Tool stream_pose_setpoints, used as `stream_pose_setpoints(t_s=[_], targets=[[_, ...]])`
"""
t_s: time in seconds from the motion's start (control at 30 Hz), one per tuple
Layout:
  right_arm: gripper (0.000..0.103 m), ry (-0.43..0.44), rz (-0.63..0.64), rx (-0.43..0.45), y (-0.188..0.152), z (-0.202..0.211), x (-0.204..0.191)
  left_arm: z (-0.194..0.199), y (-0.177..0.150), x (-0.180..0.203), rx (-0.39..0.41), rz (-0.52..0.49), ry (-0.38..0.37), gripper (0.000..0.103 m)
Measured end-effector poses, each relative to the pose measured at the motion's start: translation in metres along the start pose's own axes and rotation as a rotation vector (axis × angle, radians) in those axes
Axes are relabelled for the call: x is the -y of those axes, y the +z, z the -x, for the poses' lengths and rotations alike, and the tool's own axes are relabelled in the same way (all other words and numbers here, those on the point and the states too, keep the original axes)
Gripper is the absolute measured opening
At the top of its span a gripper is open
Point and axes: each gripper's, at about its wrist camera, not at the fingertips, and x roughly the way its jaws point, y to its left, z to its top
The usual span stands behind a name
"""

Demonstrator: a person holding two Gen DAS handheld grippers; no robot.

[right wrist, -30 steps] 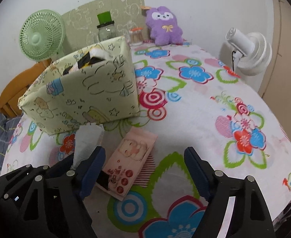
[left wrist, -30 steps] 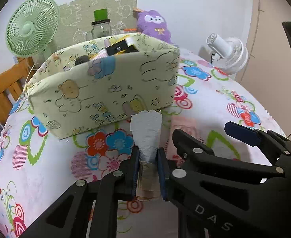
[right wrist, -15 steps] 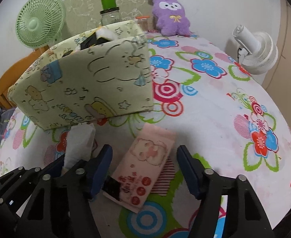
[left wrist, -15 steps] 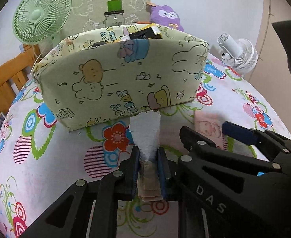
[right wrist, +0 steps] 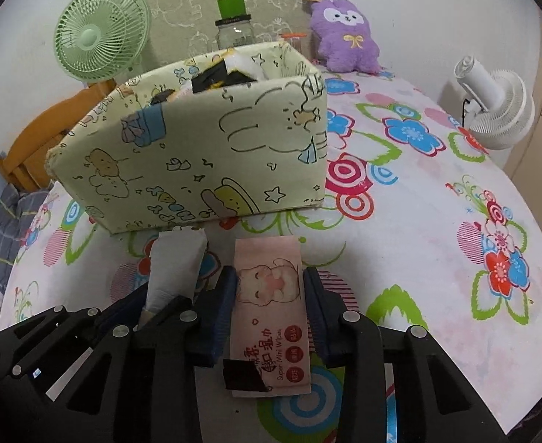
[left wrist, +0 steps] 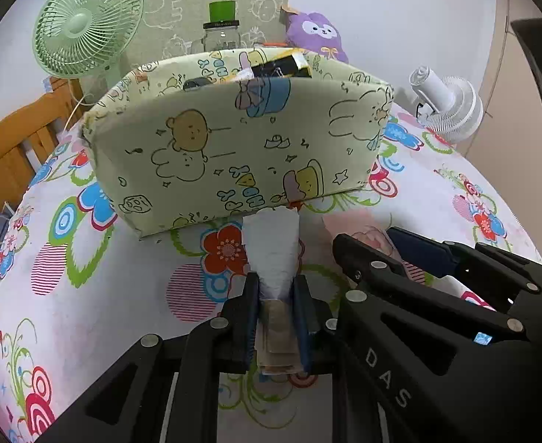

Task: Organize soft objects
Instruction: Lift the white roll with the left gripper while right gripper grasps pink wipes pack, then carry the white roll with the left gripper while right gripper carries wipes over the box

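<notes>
My left gripper [left wrist: 275, 288] is shut on a white tissue pack [left wrist: 273, 247] and holds it just in front of the cartoon-print fabric storage box [left wrist: 234, 155]. The tissue pack also shows in the right wrist view [right wrist: 175, 262]. My right gripper [right wrist: 270, 284] has its jaws against both sides of a pink wet-wipes pack [right wrist: 271, 302] that lies on the flowered table [right wrist: 437, 221]. The box [right wrist: 197, 162] holds several items, partly hidden by its wall. The right gripper's fingers [left wrist: 418, 254] show beside my left gripper.
A green fan [right wrist: 97, 37] stands at the back left. A glass jar with a green lid [right wrist: 234, 26] and a purple plush [right wrist: 345, 37] stand behind the box. A white fan [right wrist: 496, 107] stands at the right edge. A wooden chair [left wrist: 9, 147] is at the left.
My right gripper has moved onto the wet-wipes pack and narrowed its jaws around it. My left gripper, still holding the tissue pack, has come closer to the box front.
</notes>
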Motion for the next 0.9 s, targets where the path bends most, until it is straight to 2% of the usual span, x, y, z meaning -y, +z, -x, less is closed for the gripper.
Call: stream_pose_setpoints(t_s=[0.9], targets=[[0.04,0.032,0.005,0.194,0.008,0.093,-0.001,0.084,0.011,0.017,0.204,0.004,0.08,0.016]])
